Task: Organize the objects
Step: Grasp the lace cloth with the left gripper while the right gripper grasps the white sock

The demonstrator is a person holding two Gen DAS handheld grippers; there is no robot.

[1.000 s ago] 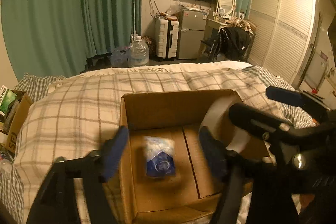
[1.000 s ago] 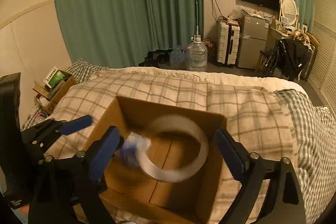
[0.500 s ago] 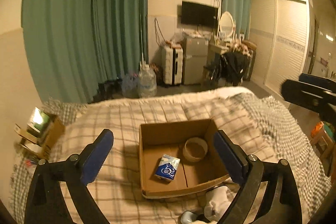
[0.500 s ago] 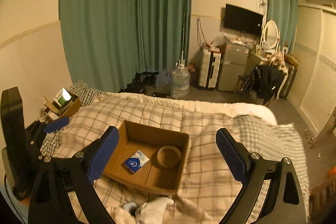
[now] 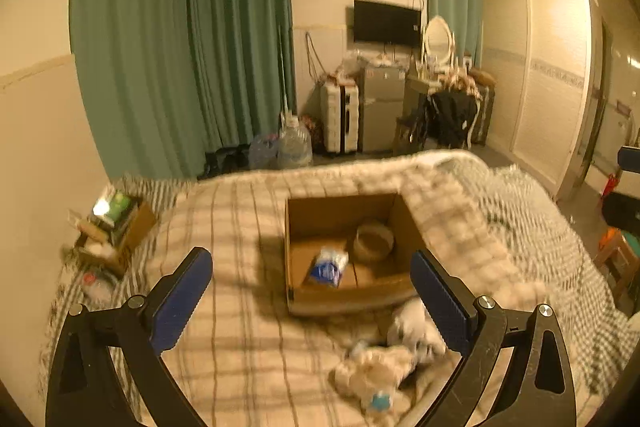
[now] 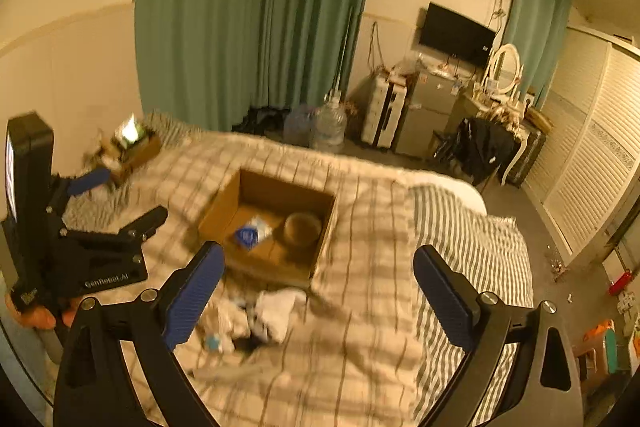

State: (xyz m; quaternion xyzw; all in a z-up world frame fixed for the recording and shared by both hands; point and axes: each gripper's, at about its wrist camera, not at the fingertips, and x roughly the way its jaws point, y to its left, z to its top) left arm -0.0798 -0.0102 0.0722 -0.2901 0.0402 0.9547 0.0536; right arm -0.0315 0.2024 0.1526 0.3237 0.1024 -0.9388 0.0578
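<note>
An open cardboard box (image 5: 296, 227) (image 6: 218, 211) sits on the checked bed. Inside lie a blue and white packet (image 5: 328, 265) (image 6: 250, 233) and a roll of tape (image 5: 374, 241) (image 6: 302, 227). My left gripper (image 5: 312, 291) is open and empty, held well above and in front of the box. My right gripper (image 6: 316, 287) is open and empty, also high and back from the box. The left gripper also shows at the left of the right wrist view (image 6: 116, 203). A heap of white cloth items (image 5: 400, 351) (image 6: 264, 311) lies on the bed just in front of the box.
The checked blanket (image 5: 240, 347) covers the bed. A small box of clutter (image 5: 116, 227) stands at the bed's left. Water jugs (image 5: 294, 147), a suitcase (image 5: 340, 119), a small fridge and a dresser stand by the far wall. Green curtains hang behind.
The tape roll dropped from my right gripper into the box. Both grippers pulled up and back from the box, showing the whole bed and the cloth heap.
</note>
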